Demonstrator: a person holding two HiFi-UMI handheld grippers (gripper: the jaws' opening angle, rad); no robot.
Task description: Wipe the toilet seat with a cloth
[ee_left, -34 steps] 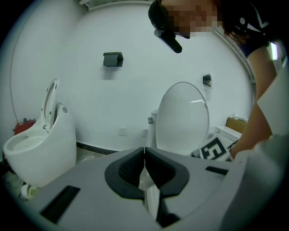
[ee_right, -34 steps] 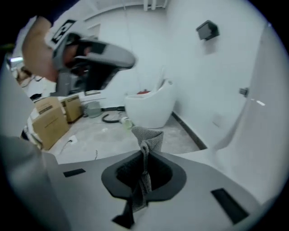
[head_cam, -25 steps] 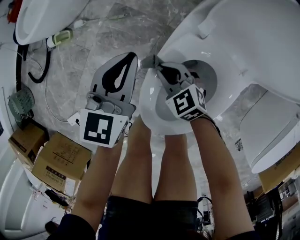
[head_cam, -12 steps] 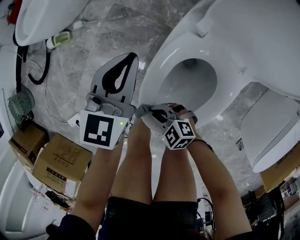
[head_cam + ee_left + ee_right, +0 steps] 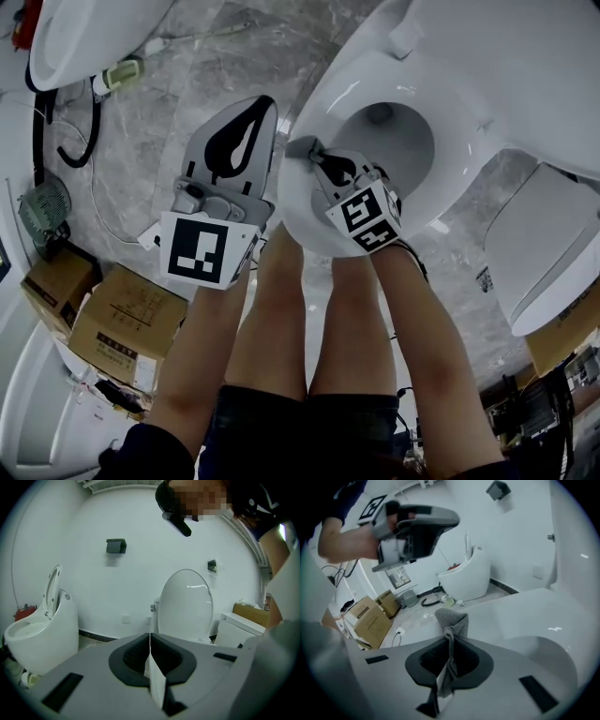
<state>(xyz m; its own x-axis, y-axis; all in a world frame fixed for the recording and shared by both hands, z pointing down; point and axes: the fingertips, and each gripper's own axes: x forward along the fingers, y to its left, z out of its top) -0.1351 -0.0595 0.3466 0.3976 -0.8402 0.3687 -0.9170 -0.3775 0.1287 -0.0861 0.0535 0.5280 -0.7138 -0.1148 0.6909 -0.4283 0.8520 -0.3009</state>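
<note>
Your right tool (image 5: pixel 317 153) has its jaws clamped on the cloth (image 5: pixel 302 147). In the right gripper view, the grey knitted cloth (image 5: pixel 452 619) runs up through the closed jaws, and a folded bunch of it stands out beyond the tips.

The cloth is located at the left edge of the toilet seat (image 5: pixel 314 211), on the rim nearest to you, just left of the bowl opening (image 5: pixel 392 141). The fold lies over the white rim. The views do not confirm whether it presses on the surface.

Your left tool (image 5: pixel 261 111) has its jaws brought fully together. The left gripper view shows the two tips meeting along one line (image 5: pixel 150 641). This tool is positioned over the floor (image 5: pixel 187 84), just beside the left edge of the seat and apart from the cloth. The right gripper view shows it raised in the air (image 5: pixel 440 520), above the level of the seat (image 5: pixel 525 616).

Cardboard boxes (image 5: pixel 117 323) stand on the floor to your left. A second toilet (image 5: pixel 84 33) occupies the far left corner of the head view.
</note>
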